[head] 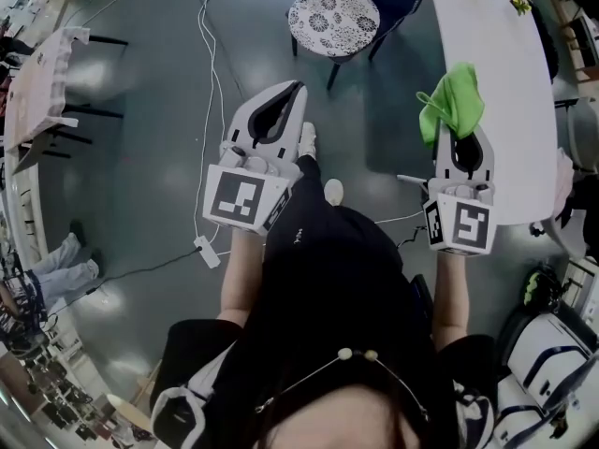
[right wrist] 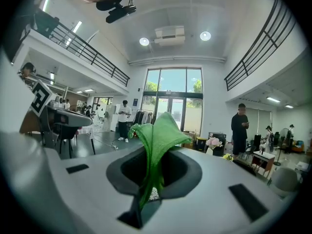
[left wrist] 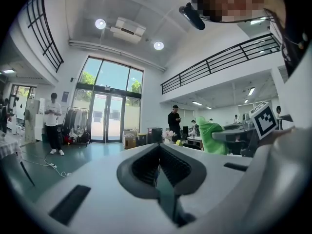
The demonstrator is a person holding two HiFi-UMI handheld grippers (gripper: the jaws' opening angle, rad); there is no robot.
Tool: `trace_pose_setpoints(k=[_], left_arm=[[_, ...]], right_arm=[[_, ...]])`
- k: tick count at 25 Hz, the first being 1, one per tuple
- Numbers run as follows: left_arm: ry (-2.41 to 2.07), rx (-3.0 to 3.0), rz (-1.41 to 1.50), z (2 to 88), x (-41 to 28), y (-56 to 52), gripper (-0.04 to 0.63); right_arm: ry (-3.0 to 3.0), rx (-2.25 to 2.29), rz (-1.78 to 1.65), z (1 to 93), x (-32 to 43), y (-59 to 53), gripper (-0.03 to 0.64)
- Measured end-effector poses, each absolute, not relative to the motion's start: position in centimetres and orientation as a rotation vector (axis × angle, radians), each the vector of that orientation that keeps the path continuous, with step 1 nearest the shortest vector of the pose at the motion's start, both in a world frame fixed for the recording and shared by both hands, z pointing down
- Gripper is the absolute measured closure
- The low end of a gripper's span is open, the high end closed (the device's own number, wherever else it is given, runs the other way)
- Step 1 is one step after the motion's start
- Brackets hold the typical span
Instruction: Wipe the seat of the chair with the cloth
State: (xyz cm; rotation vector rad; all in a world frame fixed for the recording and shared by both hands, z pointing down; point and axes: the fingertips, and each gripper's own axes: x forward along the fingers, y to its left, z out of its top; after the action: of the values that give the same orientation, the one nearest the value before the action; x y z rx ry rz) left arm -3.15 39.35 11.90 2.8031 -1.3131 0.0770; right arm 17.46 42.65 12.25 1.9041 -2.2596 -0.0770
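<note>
The chair has a round patterned seat and dark legs and stands on the grey floor at the top middle of the head view, ahead of both grippers. My right gripper is shut on the green cloth, whose bunched folds stick out past the jaw tips over the white table's edge. In the right gripper view the cloth rises from between the jaws of the gripper. My left gripper is shut on nothing, its jaws meeting at the tip. The left gripper view also shows the cloth at right.
A long white table runs along the right, with small yellow flowers at its far end. A white cable and a power strip lie on the floor at left. A pale table stands far left. People stand in the distance.
</note>
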Motion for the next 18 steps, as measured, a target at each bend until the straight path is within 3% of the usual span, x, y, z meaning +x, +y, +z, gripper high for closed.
trace_pose_setpoints(k=[8,18], left_arm=[[-1.282,2.818,0.076,12.4,-3.8,29.7,0.591],[-1.279,2.788,0.102,13.5,-8.5,14.1,0.591]], right_arm=[[-2.239,1.902,-0.082,12.6,16.5,33.0,0.565],[-2.269,1.785,-0.103,13.3,9.7,16.4,0.565]])
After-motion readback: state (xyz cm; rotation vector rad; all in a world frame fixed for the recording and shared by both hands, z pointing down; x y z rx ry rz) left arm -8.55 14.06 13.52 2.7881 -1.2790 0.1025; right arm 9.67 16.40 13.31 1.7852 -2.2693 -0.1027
